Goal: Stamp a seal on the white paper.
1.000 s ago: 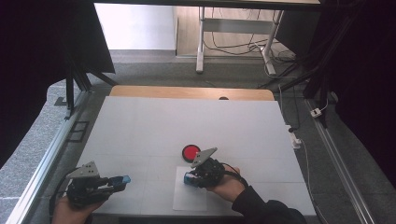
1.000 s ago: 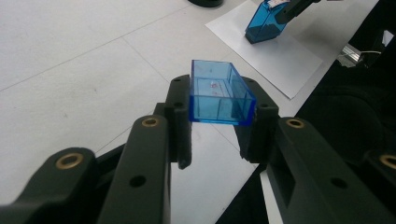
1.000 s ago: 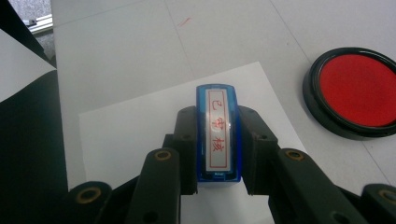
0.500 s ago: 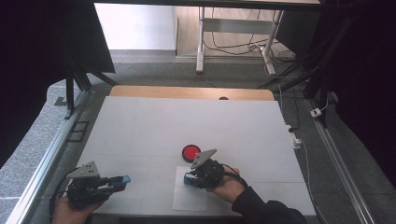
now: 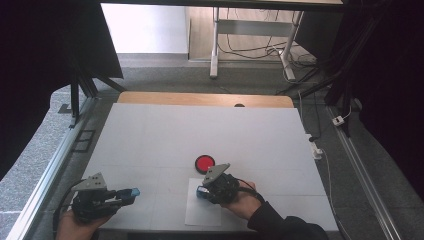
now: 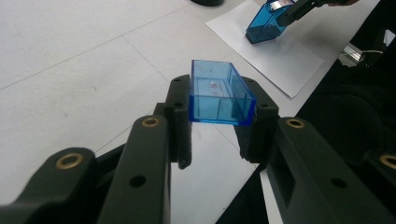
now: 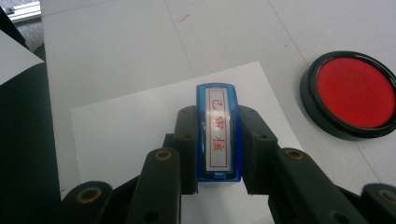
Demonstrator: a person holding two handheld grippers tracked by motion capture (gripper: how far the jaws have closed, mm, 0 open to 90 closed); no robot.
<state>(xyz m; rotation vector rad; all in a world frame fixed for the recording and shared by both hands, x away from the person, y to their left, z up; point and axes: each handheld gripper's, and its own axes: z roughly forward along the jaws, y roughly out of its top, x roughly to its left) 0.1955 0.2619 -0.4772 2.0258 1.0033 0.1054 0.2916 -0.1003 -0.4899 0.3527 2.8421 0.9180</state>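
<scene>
Stamp [image 7: 218, 135], blue, clamped between the jaws of the right gripper [image 7: 218, 140] at centre frame over the white paper [image 7: 140, 135], ink pad [image 7: 353, 93] upper right; left gripper [image 6: 219, 116] clamps the cap [image 6: 219, 95]; press straight down, level.

The high view is looking forward and down from above the near edge, taking in the whole white table [image 5: 200, 135]. Each gripper view is sitting close behind its own black jaws, looking along them at the tabletop from just above. All three are sharing the sheet of paper [image 5: 202, 212] [image 6: 280, 56] [image 7: 140, 126] near the right hand.
</scene>
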